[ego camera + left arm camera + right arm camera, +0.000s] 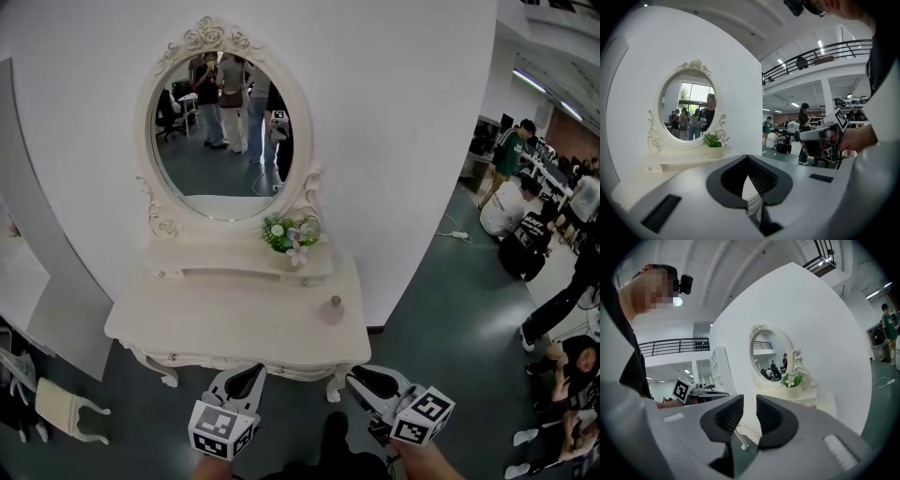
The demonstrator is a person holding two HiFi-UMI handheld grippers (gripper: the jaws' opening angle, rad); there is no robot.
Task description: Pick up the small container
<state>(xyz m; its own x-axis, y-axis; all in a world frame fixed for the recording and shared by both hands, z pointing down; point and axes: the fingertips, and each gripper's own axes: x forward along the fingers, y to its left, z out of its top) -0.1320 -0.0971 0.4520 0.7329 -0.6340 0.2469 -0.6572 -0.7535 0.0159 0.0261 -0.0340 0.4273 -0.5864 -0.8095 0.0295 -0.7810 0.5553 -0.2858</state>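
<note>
The small container, a pale pink jar with a knob lid, stands near the right edge of the white dressing table. In the right gripper view the container is a tiny shape on the tabletop. Both grippers hover off the table's front edge, well short of the jar. My left gripper has its jaw tips touching, and the left gripper view shows nothing between them. My right gripper is below and right of the jar. Its jaws stand a little apart and hold nothing.
An oval mirror in an ornate frame rises at the table's back. A small flower pot sits on the shelf under it. A white chair lies on the floor at left. Several people sit and stand at the far right.
</note>
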